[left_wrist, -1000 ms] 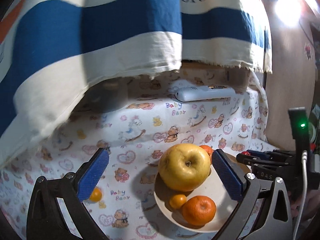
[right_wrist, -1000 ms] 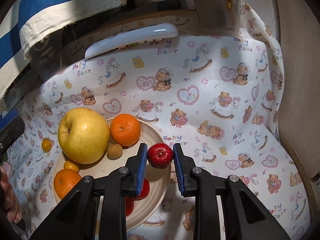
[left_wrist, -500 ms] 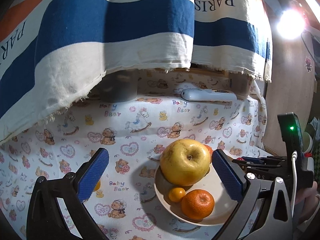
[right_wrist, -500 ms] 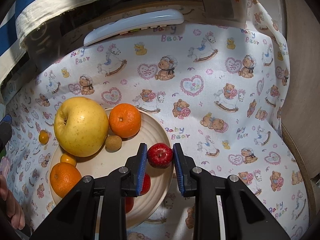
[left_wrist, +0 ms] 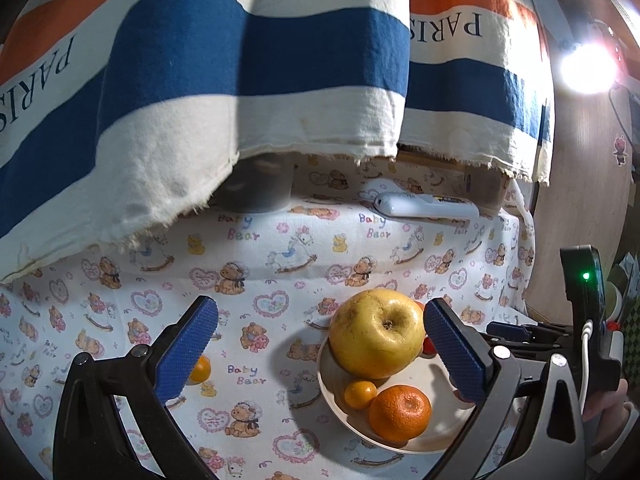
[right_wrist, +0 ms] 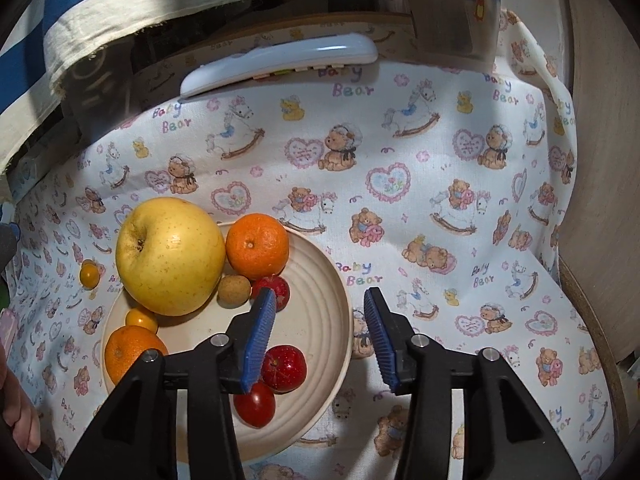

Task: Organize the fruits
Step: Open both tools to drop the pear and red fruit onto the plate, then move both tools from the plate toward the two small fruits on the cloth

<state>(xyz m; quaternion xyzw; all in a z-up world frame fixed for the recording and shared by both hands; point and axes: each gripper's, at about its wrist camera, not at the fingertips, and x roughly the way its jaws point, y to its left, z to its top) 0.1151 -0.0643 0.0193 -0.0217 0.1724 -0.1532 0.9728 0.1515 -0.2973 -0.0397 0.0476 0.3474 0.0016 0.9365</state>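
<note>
In the right wrist view a cream plate (right_wrist: 320,264) holds a big yellow apple (right_wrist: 170,256), two oranges (right_wrist: 257,245), a small brown fruit (right_wrist: 232,291), a kumquat and red fruits. My right gripper (right_wrist: 318,300) hovers over the plate's right rim. Its jaws are opening with nothing between them. A small red apple (right_wrist: 278,285) lies free by the left fingertip. In the left wrist view my left gripper (left_wrist: 320,308) is open and empty. The yellow apple (left_wrist: 378,334) shows between its fingers and a loose kumquat (left_wrist: 199,369) peeks from behind the left finger.
A striped towel (left_wrist: 240,80) hangs low over the back of the bear-print cloth (right_wrist: 400,140). A white remote (right_wrist: 280,62) lies at the back edge. A bright lamp (left_wrist: 588,66) shines at the upper right. A wooden wall (right_wrist: 600,120) borders the right side.
The right jaws have parted and let go of the small red apple, which now lies on the plate next to the brown fruit. The left gripper has drawn back a little, showing more cloth.
</note>
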